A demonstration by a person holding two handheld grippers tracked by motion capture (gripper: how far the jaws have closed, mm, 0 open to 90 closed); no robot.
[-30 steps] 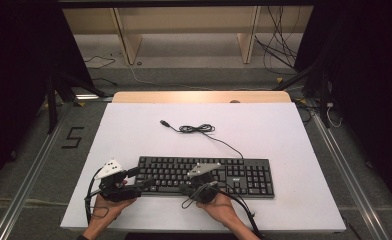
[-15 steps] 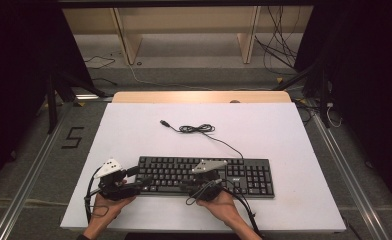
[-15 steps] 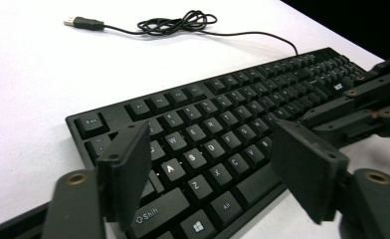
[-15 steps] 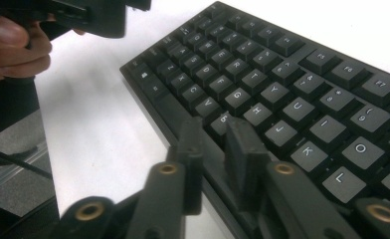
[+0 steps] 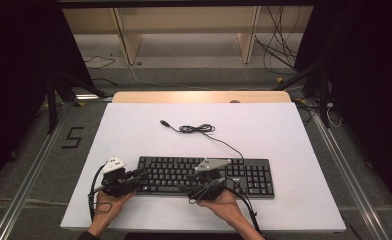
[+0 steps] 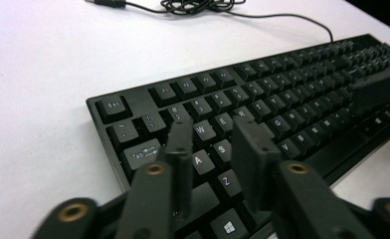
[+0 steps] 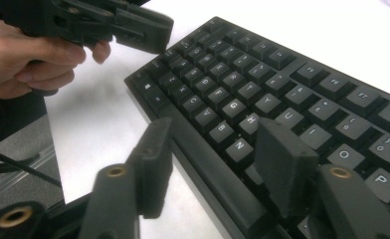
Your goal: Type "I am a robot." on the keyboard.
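Observation:
A black keyboard (image 5: 249, 175) lies flat near the table's front edge, and its cable (image 5: 199, 129) runs back to a loose coil. My left gripper (image 5: 143, 174) hovers over the keyboard's left end. In the left gripper view its jaws (image 6: 213, 132) have just been closing; a narrow gap remains above the W, A and S keys (image 6: 203, 132), with nothing gripped. My right gripper (image 5: 193, 179) is at the keyboard's front middle. Its jaws (image 7: 218, 134) have just been opening and stand wide, one over the table in front, one above the keys (image 7: 243, 64), with the front edge between them.
The white table (image 5: 284, 135) stretches behind and to both sides of the keyboard. The USB plug (image 5: 162, 122) lies at the cable's far end. In the right gripper view, the person's hand (image 7: 24, 59) holds the left gripper (image 7: 108, 22) at upper left.
The right gripper has edged slightly to the right along the keyboard's front. The keyboard, the cable and the left hand have stayed in place.

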